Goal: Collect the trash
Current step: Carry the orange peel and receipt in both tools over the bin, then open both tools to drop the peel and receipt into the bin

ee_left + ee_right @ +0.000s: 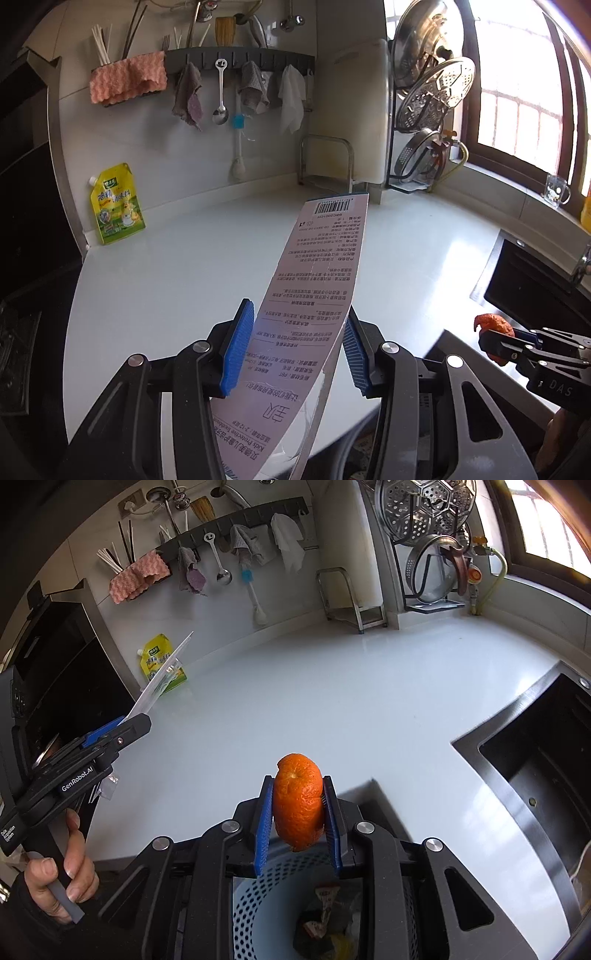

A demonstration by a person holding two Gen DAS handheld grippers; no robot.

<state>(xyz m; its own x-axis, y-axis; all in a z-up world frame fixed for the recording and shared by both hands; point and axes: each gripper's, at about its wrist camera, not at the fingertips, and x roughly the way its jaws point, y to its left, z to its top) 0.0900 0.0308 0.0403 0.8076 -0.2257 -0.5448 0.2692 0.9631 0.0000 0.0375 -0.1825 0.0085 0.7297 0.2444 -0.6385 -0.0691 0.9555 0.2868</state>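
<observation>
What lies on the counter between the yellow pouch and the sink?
Nothing: in the right wrist view the white counter runs bare from the yellow pouch to the sink.

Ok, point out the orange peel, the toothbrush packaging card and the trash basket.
orange peel (298, 801), right wrist view, middle of its outer skin.
toothbrush packaging card (317, 273), left wrist view, printed back face.
trash basket (251, 904), right wrist view, perforated inner wall.
</observation>
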